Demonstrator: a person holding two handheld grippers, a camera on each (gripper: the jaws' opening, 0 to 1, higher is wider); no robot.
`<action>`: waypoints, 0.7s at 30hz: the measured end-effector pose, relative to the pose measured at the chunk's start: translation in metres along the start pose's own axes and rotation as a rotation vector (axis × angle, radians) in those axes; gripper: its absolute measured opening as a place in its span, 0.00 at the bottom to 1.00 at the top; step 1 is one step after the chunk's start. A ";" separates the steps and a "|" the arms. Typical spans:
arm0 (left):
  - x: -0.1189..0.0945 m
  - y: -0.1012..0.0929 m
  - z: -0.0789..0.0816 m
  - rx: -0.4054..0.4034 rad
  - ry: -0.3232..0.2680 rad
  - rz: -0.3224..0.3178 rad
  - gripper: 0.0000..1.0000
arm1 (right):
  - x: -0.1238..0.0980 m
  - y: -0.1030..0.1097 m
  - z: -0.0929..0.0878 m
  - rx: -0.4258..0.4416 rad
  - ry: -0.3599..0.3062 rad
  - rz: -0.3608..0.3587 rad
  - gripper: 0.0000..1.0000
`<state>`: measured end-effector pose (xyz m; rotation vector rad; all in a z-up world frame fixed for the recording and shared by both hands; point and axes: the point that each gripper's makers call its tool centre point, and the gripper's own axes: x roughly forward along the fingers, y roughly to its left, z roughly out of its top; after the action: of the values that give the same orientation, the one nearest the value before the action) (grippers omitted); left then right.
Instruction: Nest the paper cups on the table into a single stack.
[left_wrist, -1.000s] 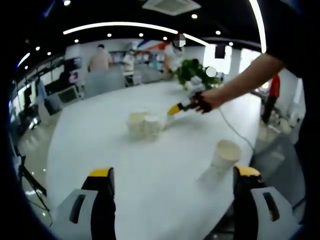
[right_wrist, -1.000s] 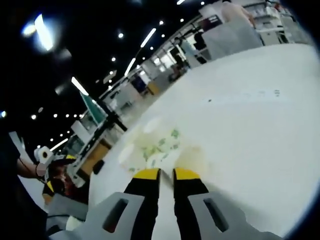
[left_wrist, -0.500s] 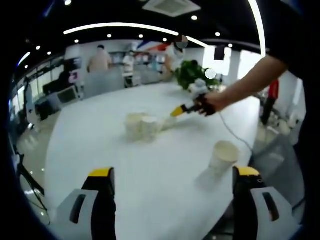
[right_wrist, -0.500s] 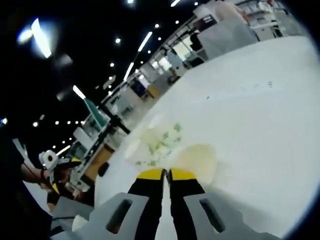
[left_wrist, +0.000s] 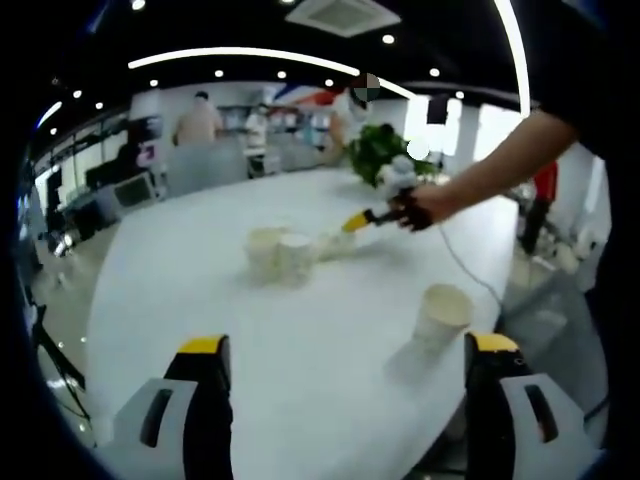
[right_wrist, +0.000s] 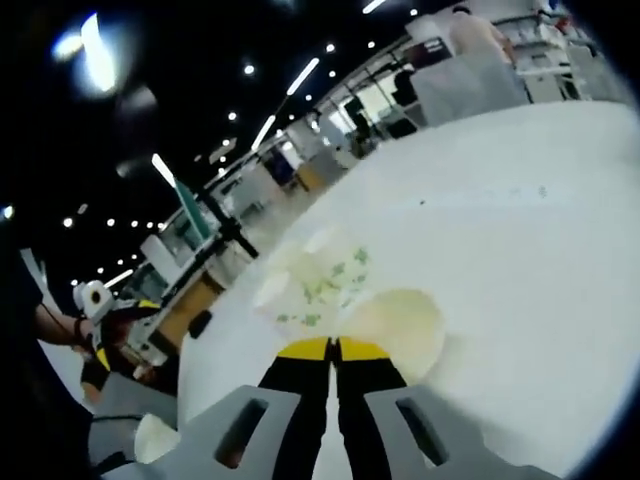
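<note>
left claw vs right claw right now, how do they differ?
The left claw is open, jaws wide apart; the right claw is shut on the rim of a cup. The left claw hangs over bare table near the lone cup; the right claw is out by the cup cluster. Both have yellow tips on black jaws.

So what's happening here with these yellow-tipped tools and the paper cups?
A person holds a gripper in each hand at a large white table. The right gripper, arm stretched out, has shut on the rim of a pale paper cup next to a small cluster of cups in the middle. The left gripper is open, hovering near the table edge, with a lone paper cup standing close by. No single stack yet.
</note>
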<state>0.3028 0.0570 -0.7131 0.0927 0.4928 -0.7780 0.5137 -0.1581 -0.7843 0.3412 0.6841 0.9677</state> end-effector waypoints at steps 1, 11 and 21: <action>0.000 0.000 0.001 0.002 -0.002 0.001 0.98 | -0.001 0.001 0.000 -0.001 -0.001 -0.001 0.00; 0.001 0.004 0.007 0.004 -0.020 -0.008 0.98 | -0.008 0.002 -0.001 -0.007 0.022 -0.035 0.00; 0.005 0.008 0.015 0.002 -0.046 -0.002 0.97 | -0.016 0.008 0.007 -0.017 0.037 -0.051 0.00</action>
<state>0.3179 0.0554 -0.7027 0.0755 0.4488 -0.7813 0.5072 -0.1674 -0.7688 0.2906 0.7147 0.9330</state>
